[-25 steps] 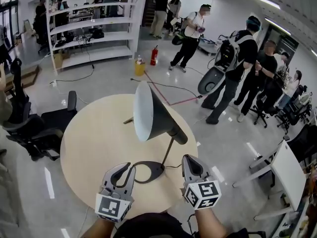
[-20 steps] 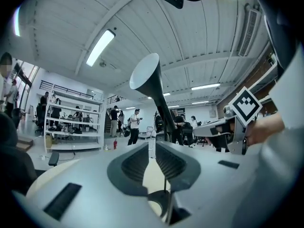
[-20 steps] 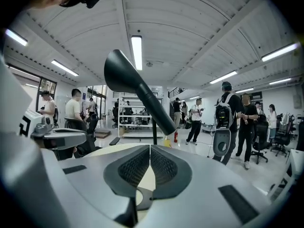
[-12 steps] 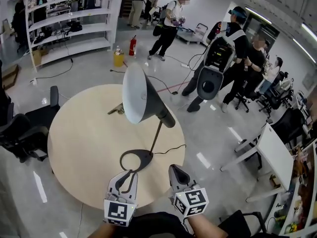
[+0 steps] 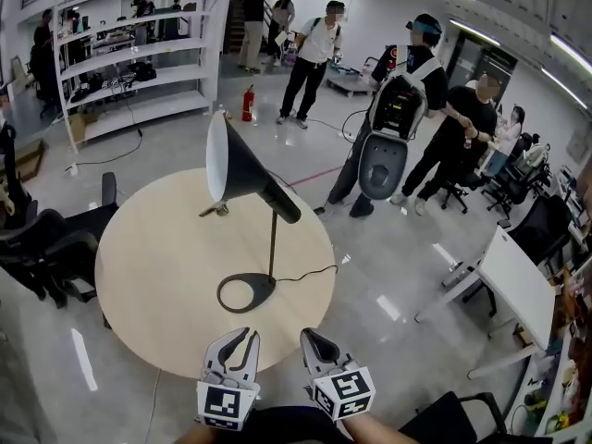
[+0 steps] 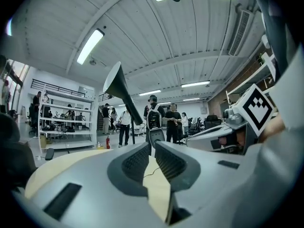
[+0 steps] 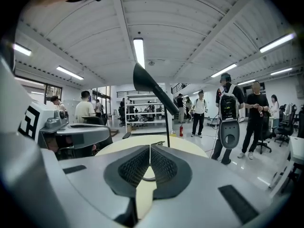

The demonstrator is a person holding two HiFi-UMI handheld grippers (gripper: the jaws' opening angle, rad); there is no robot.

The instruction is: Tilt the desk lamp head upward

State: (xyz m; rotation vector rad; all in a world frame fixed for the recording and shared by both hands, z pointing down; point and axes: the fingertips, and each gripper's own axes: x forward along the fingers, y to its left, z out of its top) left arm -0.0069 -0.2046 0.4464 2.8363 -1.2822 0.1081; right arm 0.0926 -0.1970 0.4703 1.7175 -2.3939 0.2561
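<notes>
Left gripper (image 6: 151, 145) sits bottom centre of the head view with its jaws a little apart. There's a narrow gap, and only the pale worktop (image 5: 166, 266) shows through it. Right gripper (image 7: 150, 148) is just beside it with the ribbed pads pressed tip to tip, nothing in there. Both hang at the near edge of the worktop, well apart from the lamp.

The only print I can make out is the black-and-white square marker on the left cube (image 5: 222, 403) and the right cube (image 5: 344, 394). They're blocky patterns, not letters.

The desk lamp sits a bit right of the middle of the round, light wood worktop. It has a flat black ring base (image 5: 245, 292) and a thin black stem (image 5: 272, 246) standing upright. The black cone shade (image 5: 242, 165) is white inside. Its wide mouth faces the left of the frame, about sideways, and the narrow neck slopes down to the right onto the stem. A thin cord (image 5: 310, 273) runs from the base toward the right edge. There's a small object (image 5: 216, 210) behind the lamp, too small to tell what it is.

Further out there's a black office chair (image 5: 46, 248) at the left and white shelving (image 5: 139, 58) upper left. A red fire extinguisher (image 5: 247, 104) stands on the floor at the top, and several people are standing upper right. There's a white table (image 5: 513, 276) at the right.
</notes>
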